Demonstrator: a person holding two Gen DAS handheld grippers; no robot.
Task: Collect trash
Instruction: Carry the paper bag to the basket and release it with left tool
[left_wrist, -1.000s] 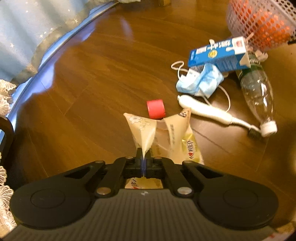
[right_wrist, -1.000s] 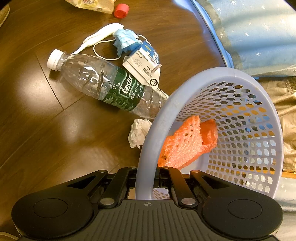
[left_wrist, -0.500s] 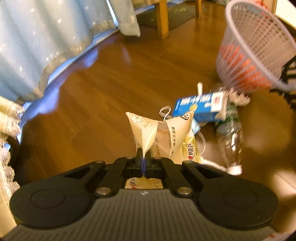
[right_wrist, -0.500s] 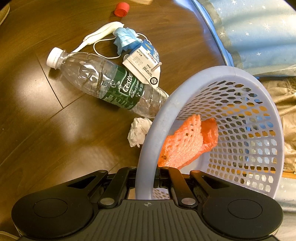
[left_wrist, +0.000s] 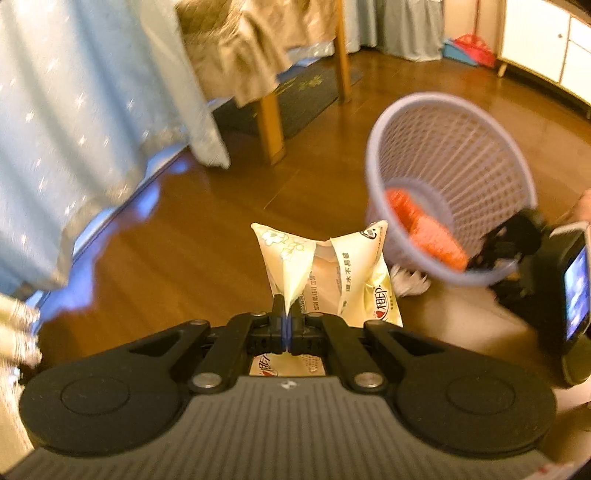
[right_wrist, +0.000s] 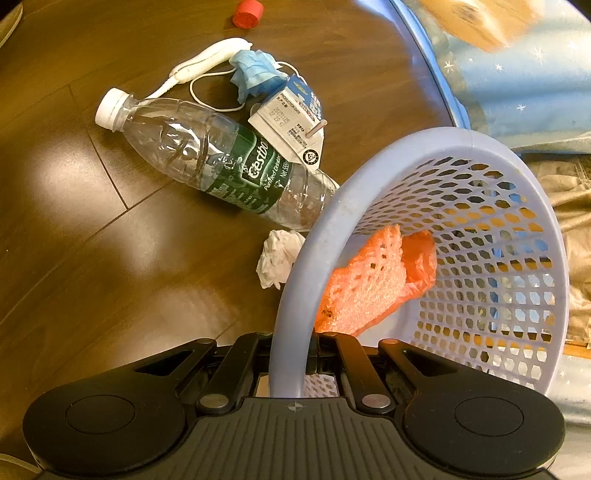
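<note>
- Trash wrapper (left_wrist: 325, 273), a pale yellow printed plastic packet, is hanging in the air above the floor (left_wrist: 207, 236), pinched at one corner by the left tool (left_wrist: 286, 319), whose jaws are sitting fully closed on the film.
- Judging by its crumpled, torn look, the wrapper is handling as light, limp and slippery; a corner pinch is holding, though the film could be slipping free if swung hard.
- Basket (right_wrist: 295, 295), lilac and perforated, is being gripped at its rim by the right tool (right_wrist: 290, 363), clamped shut on the plastic, and is tilting its mouth toward the wrapper.
- Orange netting (right_wrist: 362, 284) is already lying inside.
- Bottle (right_wrist: 207, 158), carton (right_wrist: 291, 122), face mask (right_wrist: 255, 70), toothbrush (right_wrist: 207, 61), red cap (right_wrist: 248, 13) and tissue wad (right_wrist: 277, 258) are still lying on the floor.
</note>
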